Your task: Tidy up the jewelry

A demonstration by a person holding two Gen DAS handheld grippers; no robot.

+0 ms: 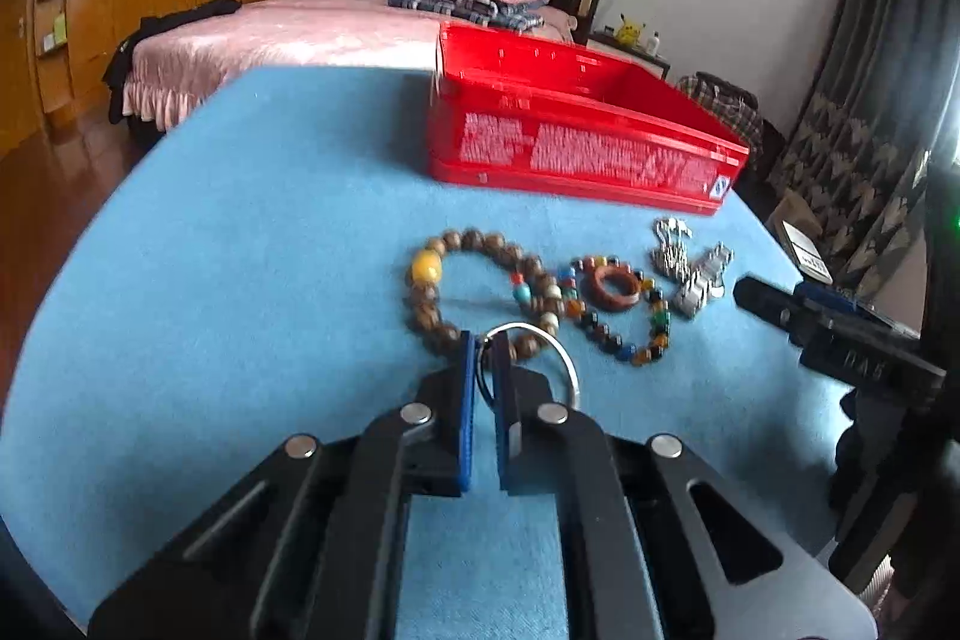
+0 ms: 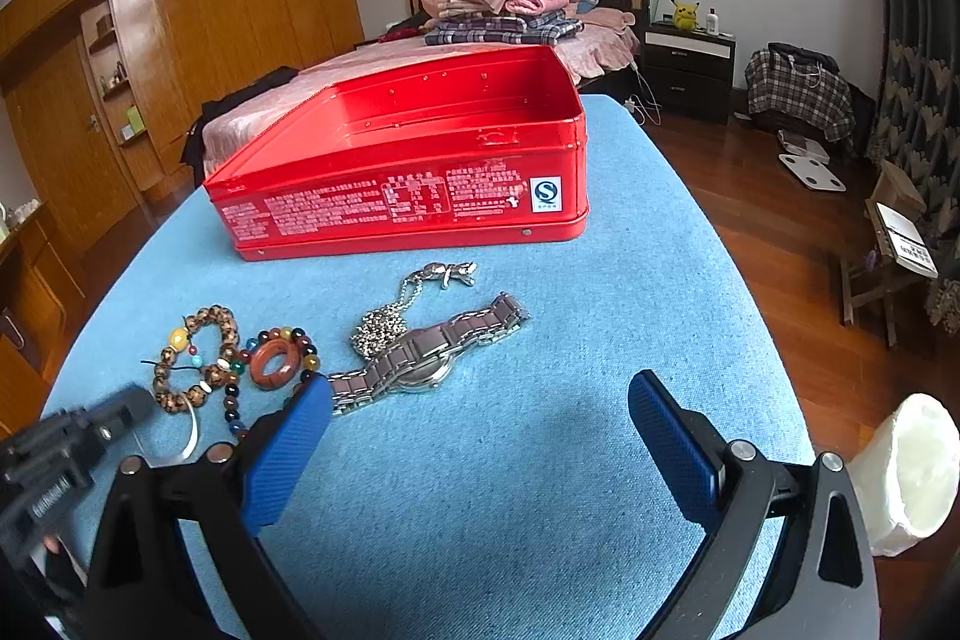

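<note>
left wrist view shows the left gripper point(image 1: 487, 340) clenched on a silver bangle point(image 1: 561, 361) near the table's point(image 1: 240, 220) front edge; the step is pick-up. next: carry it into the red tin point(image 2: 420, 148) at the far edge. right gripper point(image 2: 480, 400) hangs released beside the watch point(image 2: 420, 370).

The left gripper point(image 1: 487, 346) was low over the near part of the table, its blue-padded fingers point(image 1: 465, 400) drawn close together and pinched on a thin silver bangle point(image 1: 564, 358), pointing toward the far edge. The right gripper point(image 2: 480, 412) hovered nearer the table's right edge, its two blue pads point(image 2: 672, 442) spread wide apart with nothing between them, also aimed toward the far edge.
</note>
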